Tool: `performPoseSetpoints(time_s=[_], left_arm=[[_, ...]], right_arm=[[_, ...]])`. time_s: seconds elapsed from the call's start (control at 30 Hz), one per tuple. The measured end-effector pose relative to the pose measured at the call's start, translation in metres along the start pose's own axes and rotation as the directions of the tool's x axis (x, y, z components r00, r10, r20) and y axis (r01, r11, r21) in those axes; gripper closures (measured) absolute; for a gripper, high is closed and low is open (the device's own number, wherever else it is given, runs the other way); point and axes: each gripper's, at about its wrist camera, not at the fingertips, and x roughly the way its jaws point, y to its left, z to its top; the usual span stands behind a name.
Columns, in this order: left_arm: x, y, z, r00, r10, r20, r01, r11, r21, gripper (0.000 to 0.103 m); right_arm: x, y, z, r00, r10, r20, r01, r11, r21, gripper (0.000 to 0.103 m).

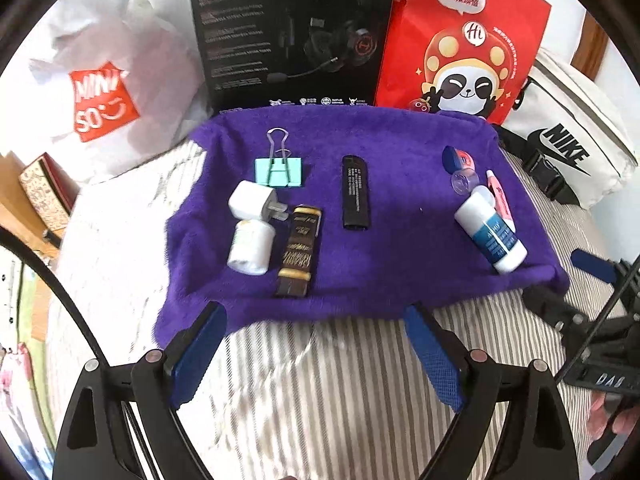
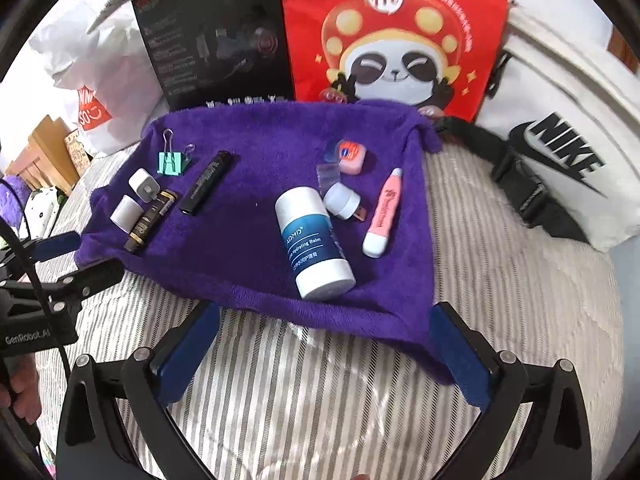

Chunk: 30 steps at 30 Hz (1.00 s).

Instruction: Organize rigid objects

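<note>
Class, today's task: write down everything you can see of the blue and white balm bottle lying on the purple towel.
The balm bottle is a smooth cylinder, plastic by the look of it, with a dark blue printed label around its middle and white at both ends. It lies on its side, slanted, on the right half of the purple towel, near the front edge. Its far end sits close to a small white plug-in piece; whether they touch is unclear. A pink tube lies apart, to its right. Neither gripper touches it.

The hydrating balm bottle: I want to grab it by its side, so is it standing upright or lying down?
Lying down. The balm bottle rests on its side on the purple towel, its flat base facing the camera and its label readable along its length.
</note>
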Motion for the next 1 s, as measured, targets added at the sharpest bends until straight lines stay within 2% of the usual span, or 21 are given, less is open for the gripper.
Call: performPoseSetpoints(time_s=[0.3,0.57,0.63,1.0], left_arm=[[-0.055,0.001,-0.036,0.999,-0.006,0.05,0.006,1.0,-0.006,0.012],[-0.095,-0.005,-0.061,0.995,0.025,0.092,-0.026,1.0,0.012,0.012],[-0.104,-0.008,-0.066,0.994,0.033,0.103,-0.034,0.999,0.011,0.01],[-0.129,-0.015,-0.092,0.992,-0.013,0.122,0.016,1.0,-0.02,0.009]], right_arm=[[-0.063,0.0,-0.023,0.999,-0.029,0.027,0.028,1.0,0.013,0.0],[-0.112,-0.004,-0.056,0.997,-0.051,0.062,0.049,0.998,0.042,0.0],[-0.121,-0.003,-0.063,0.996,-0.054,0.072,0.051,0.998,0.041,0.0],[-0.15,-0.002,-0.089,0.993,-0.063,0.101,0.059,0.997,0.045,0.0]])
